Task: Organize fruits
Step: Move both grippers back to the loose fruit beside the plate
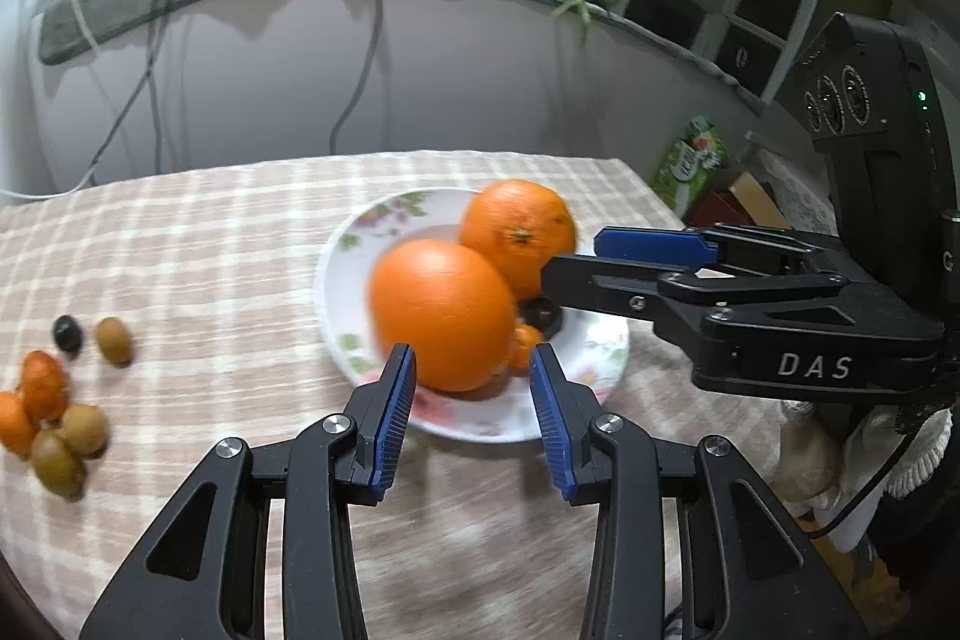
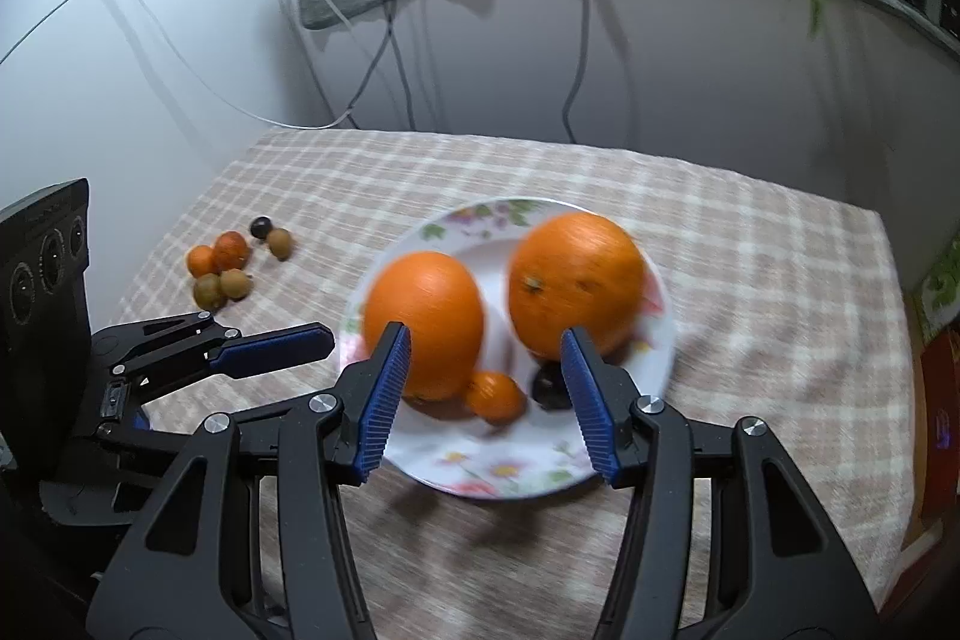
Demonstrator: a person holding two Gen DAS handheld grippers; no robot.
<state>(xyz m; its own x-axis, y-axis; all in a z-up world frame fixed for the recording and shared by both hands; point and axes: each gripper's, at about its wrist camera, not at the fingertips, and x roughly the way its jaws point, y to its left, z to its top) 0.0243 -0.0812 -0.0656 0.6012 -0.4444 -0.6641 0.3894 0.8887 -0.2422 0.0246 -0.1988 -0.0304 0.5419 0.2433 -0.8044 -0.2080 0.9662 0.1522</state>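
Black two-finger left gripper with ribbed blue pads sits right up front in its own view, jaws spread apart with nothing pinched between them, just the table cloth and the plate's near rim showing through the gap. Same deal for the black right gripper: blue pads spread, empty, hanging over the near part of the plate.

That round white plate with a flower print sits on the beige checked tablecloth, roughly mid-table, toward the right edge. On it are two big oranges, the left-hand orange and the right-hand orange, close together but whether they touch I can't tell. Tucked at the near side of them are a small orange kumquat-like fruit and a small dark fruit, kinda blurry.

Over by the left edge of the cloth, well apart from the plate, there's a loose cluster of small fruits: a couple orange ones, brownish-green ones, and one dark one.
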